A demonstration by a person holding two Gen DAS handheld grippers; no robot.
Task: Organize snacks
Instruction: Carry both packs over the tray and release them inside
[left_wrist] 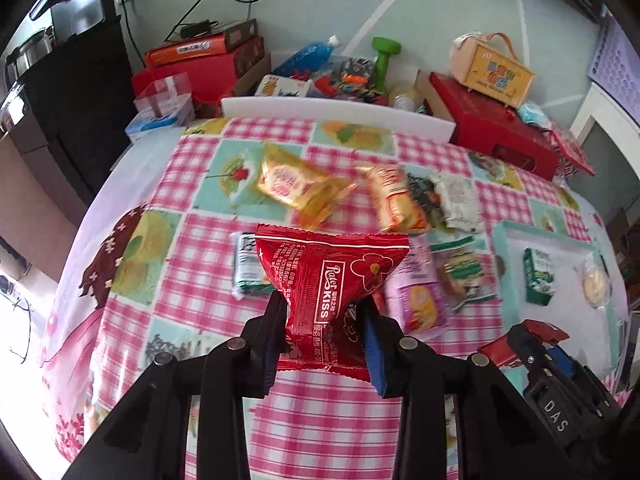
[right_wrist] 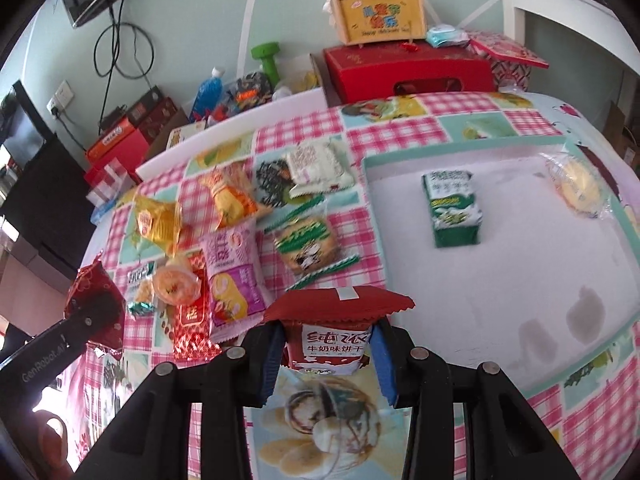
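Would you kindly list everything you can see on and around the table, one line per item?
red snack packet: one, red, clamped in the left gripper above the cloth
biscuit pack: one, red and white, clamped in the right gripper
loose snacks: about ten, yellow, orange, pink, green, white, scattered on the cloth left of the tray
tray: one, white with mint rim, right side of the table
green carton: one, green and white, in the tray
round cake: one, yellow, clear wrapper, tray's far right
tablecloth: one, pink check with pictures
red box: one, behind the table
yellow bag: one, on the red box
left gripper: black, shut
right gripper: black, shut
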